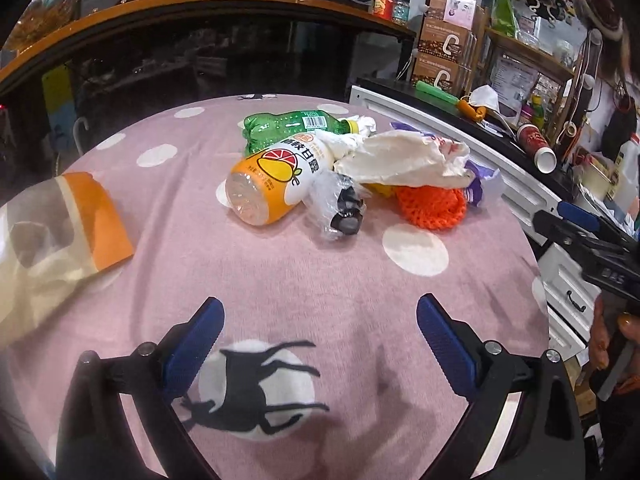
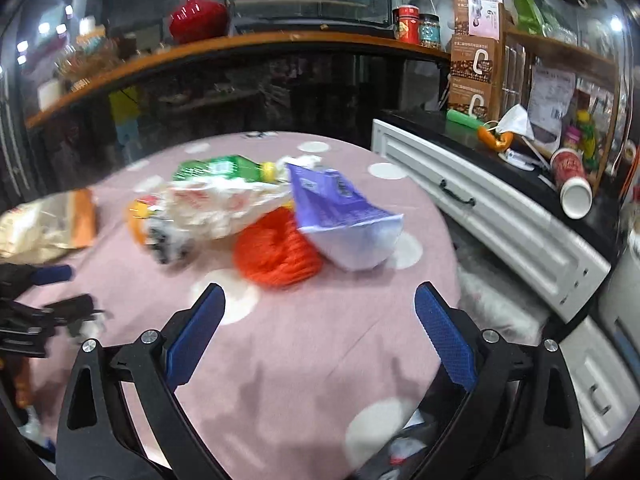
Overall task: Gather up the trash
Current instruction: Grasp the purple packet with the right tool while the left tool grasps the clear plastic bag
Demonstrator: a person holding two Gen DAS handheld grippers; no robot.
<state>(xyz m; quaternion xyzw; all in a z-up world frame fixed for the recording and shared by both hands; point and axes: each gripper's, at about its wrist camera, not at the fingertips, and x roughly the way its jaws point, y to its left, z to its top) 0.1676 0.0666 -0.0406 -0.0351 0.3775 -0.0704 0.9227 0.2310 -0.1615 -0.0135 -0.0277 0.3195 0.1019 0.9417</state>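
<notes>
Both my tongs, left [image 1: 320, 332] and right [image 2: 320, 320], gape wide and empty low in frame, held back so I can size up the trash [image 1: 344, 168] heaped mid-frame on the surface [image 1: 320, 276], bag [image 1: 60, 232] waiting at left.

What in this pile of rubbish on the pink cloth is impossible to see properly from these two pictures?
- Purple packet: left wrist view, mostly hidden under the white plastic bag.
- Green bottle: its lower side is covered by the orange juice bottle.
- Labels on that pile: right wrist view, smeared by motion blur.
- Orange-and-clear bag: cut off by the left edge in both views.
- Yellow item beside the orange net: too covered to identify.
</notes>
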